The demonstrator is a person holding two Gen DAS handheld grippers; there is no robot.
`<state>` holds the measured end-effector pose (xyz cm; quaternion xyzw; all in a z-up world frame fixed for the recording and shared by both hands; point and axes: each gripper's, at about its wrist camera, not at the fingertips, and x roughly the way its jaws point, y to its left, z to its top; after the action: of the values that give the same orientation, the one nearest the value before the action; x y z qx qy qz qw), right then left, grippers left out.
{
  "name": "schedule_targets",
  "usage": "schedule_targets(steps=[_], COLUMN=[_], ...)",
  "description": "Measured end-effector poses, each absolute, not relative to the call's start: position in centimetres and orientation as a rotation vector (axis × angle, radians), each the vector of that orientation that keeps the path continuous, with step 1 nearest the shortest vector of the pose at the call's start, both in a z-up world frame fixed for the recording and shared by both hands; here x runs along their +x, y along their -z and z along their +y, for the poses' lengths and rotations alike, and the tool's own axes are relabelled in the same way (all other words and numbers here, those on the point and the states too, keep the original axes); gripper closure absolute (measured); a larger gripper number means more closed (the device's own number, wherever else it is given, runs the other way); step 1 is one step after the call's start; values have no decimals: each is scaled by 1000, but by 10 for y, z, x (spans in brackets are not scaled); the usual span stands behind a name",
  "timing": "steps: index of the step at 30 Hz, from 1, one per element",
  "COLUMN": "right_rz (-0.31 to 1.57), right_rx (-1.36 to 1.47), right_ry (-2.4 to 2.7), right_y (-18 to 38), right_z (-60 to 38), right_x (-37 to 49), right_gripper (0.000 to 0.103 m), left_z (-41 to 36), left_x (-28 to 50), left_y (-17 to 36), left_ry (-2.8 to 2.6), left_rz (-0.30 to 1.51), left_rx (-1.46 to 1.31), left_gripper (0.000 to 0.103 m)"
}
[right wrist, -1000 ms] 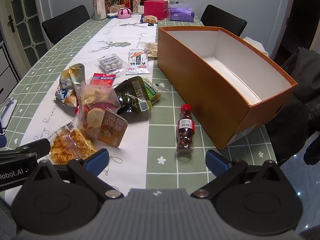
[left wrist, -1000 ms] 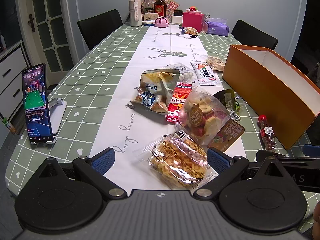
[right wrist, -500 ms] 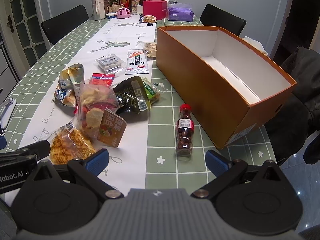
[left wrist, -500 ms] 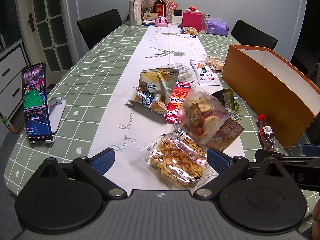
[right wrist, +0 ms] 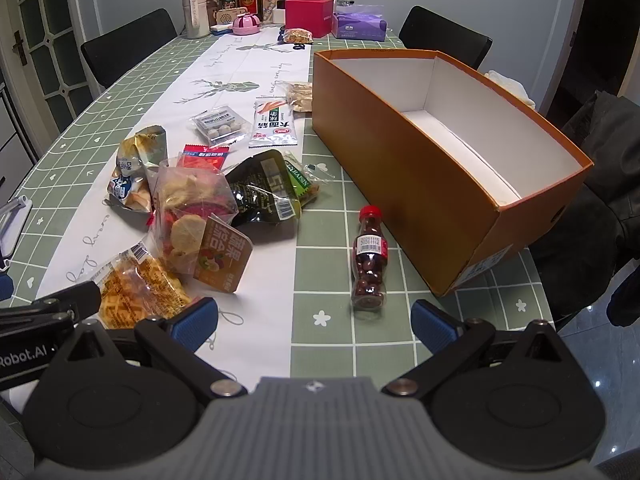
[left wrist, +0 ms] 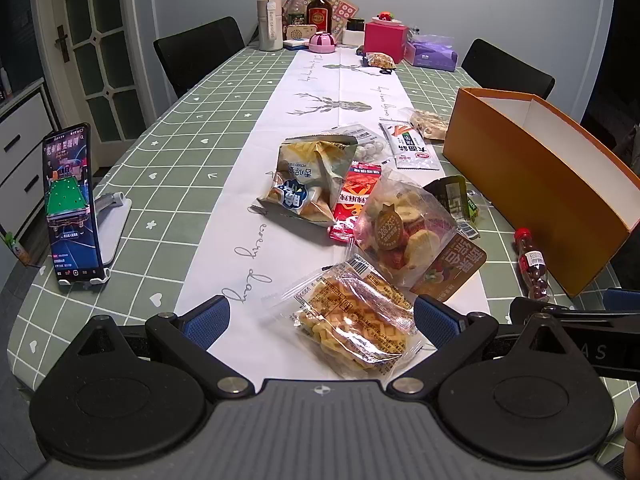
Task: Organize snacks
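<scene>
Several snacks lie on the table beside an empty orange box (right wrist: 448, 160), which also shows in the left wrist view (left wrist: 532, 184). My left gripper (left wrist: 322, 316) is open, its jaws on either side of a clear waffle packet (left wrist: 352, 324). Past it lie a dried-fruit bag (left wrist: 412, 236), a chip bag (left wrist: 308, 176) and a red packet (left wrist: 356, 196). My right gripper (right wrist: 314, 318) is open and empty, just short of a small red-capped bottle of dark candies (right wrist: 370, 258) lying next to the box. A dark green bag (right wrist: 264, 188) lies left of the bottle.
A phone on a stand (left wrist: 72, 204) is at the left table edge. Bottles, a pink box (left wrist: 386, 38) and a purple tissue pack (left wrist: 432, 52) stand at the far end. Black chairs (left wrist: 200, 52) flank the table. A dark coat (right wrist: 600, 200) hangs right of the box.
Both grippers have eased slightly forward and lower toward the table. Nothing was taken hold of and no snack has moved.
</scene>
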<state>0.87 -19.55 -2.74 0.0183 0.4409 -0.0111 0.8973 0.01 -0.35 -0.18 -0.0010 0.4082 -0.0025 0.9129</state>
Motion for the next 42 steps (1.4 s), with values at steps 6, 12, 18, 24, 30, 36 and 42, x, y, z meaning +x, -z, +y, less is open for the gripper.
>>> schedule_targets(steps=[6, 12, 18, 24, 30, 36, 42], right_rz=[913, 914, 917, 918, 918, 919, 912], right_rx=[37, 37, 39, 39, 39, 39, 33], right_ry=[23, 22, 22, 22, 22, 22, 22], right_y=[27, 28, 29, 29, 29, 28, 26], right_z=[-196, -197, -198, -198, -197, -197, -195], right_x=[9, 9, 10, 9, 9, 9, 10], right_gripper=[3, 3, 3, 3, 3, 3, 3], left_z=[-3, -3, -5, -5, -5, -5, -7], left_x=[0, 0, -2, -2, -2, -3, -4], left_y=[2, 2, 3, 3, 3, 4, 5], left_ry=[6, 6, 5, 6, 6, 7, 16], left_rz=[841, 842, 840, 841, 840, 841, 841], left_rx=[-3, -4, -4, -4, -4, -5, -6], left_gripper=[0, 0, 0, 0, 0, 0, 0])
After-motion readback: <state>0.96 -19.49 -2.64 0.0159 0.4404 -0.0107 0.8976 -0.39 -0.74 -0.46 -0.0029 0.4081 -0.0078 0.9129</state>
